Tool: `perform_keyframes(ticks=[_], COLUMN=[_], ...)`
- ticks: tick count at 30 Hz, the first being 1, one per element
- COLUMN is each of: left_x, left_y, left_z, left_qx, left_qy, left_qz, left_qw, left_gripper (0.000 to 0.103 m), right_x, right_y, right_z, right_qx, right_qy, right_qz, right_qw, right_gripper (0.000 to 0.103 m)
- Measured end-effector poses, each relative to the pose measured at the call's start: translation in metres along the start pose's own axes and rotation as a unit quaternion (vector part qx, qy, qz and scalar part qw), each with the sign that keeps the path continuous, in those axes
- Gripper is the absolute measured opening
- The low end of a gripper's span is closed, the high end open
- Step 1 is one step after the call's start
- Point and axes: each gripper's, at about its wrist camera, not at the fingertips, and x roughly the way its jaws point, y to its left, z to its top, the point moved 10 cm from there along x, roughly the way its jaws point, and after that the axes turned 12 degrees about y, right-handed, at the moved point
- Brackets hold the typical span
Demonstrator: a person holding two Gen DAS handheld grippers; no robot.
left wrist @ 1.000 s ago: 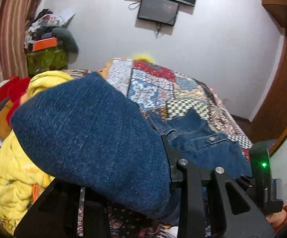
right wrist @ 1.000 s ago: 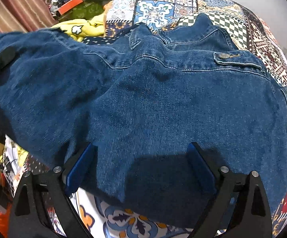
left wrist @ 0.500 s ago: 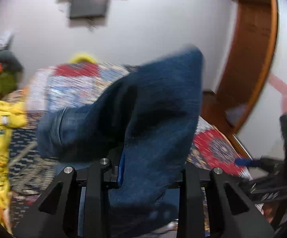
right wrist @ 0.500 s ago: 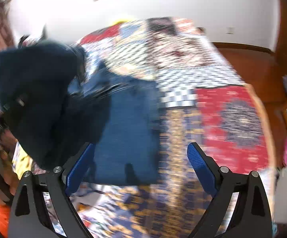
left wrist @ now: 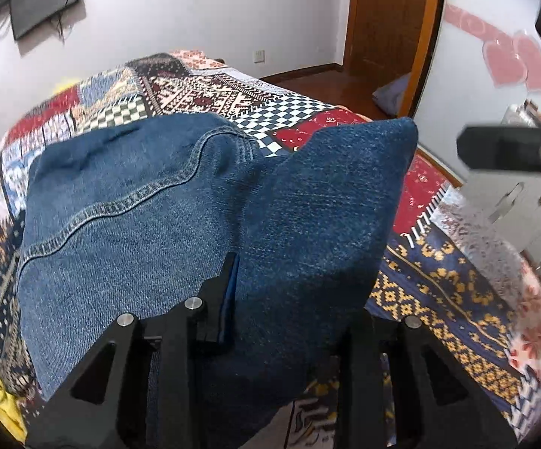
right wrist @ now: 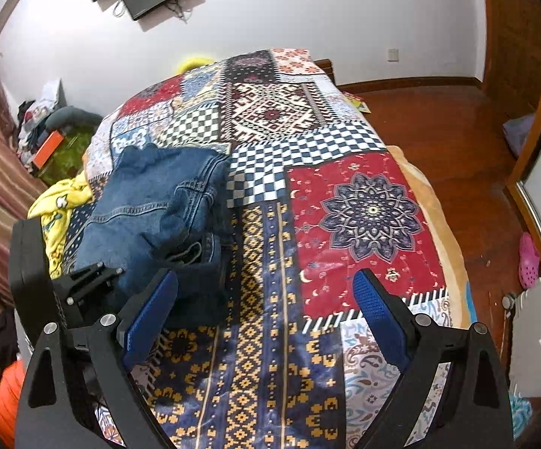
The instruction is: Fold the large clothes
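A blue denim jacket (left wrist: 150, 232) lies partly folded on the patchwork bedspread (left wrist: 233, 89). My left gripper (left wrist: 270, 299) is shut on a fold of the denim, which drapes over its right finger and hides it. In the right wrist view the jacket (right wrist: 158, 205) sits bunched at the bed's left side, with the left gripper's black body (right wrist: 83, 284) at its near edge. My right gripper (right wrist: 266, 307) is open and empty above the bedspread (right wrist: 364, 205), to the right of the jacket.
A yellow garment (right wrist: 57, 205) lies left of the jacket at the bed's edge. Wooden floor (right wrist: 457, 142) and a door (left wrist: 386, 15) are to the right. A pink shoe (right wrist: 528, 258) lies on the floor. A cluttered shelf (right wrist: 46, 131) stands at the back left.
The right gripper has pulled back off the jacket and now hovers over bare bedspread. The left gripper has swung a denim flap to the right across the jacket, still holding it.
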Motion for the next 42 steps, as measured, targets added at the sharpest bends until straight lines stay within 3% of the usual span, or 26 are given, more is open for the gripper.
perform_keyframes(ticks=[3,6,11,15,19,22,27,33,37,42], left_x=[-0.010,-0.027,-0.065,-0.085,-0.071,-0.055,-0.049,-0.055,-0.065,-0.081], left_y=[-0.006,-0.010,0.016,0.062,0.100,0.113,0.118,0.119,0.115,0.131], left_z=[-0.008,-0.022,-0.041,-0.045,-0.061,-0.080,-0.102,-0.113,-0.120,-0.130], left_qx=[0.024,0.021,-0.011,-0.061,-0.119,-0.154,-0.195,-0.212,-0.195,-0.173], left_qy=[0.011,0.018,-0.009,-0.034,-0.002,0.022,0.012,0.010,0.011,0.014], left_qz=[-0.013,-0.016,0.020,0.068,0.089,0.065,0.005,-0.007,0.011,0.074], left_qw=[0.9996,0.9995,0.9997,0.9952,0.9889,0.9856,0.9806,0.9771,0.9807,0.9821], left_gripper=[0.045,0.076,0.084,0.097,0.098,0.098,0.099,0.099,0.099,0.099], right_x=[-0.001,-0.003,0.000,0.025,0.057,0.080,0.086,0.076,0.069,0.056], right_y=[0.010,0.024,0.051,0.066,0.068,0.059,0.040,0.029,0.029,0.041], right_z=[0.000,0.005,0.010,0.007,-0.004,-0.017,-0.035,-0.049,-0.050,-0.037], right_qx=[-0.015,-0.032,-0.062,-0.073,-0.062,-0.049,-0.035,-0.047,-0.051,-0.075], right_qy=[-0.001,-0.010,-0.018,0.001,0.042,0.075,0.092,0.101,0.100,0.075], right_qz=[0.006,0.016,0.029,0.024,0.027,0.017,0.014,-0.004,-0.010,-0.005], right_qw=[1.000,0.999,0.998,0.997,0.997,0.996,0.995,0.994,0.994,0.994], right_gripper=[0.093,0.093,0.094,0.094,0.094,0.094,0.095,0.095,0.095,0.095])
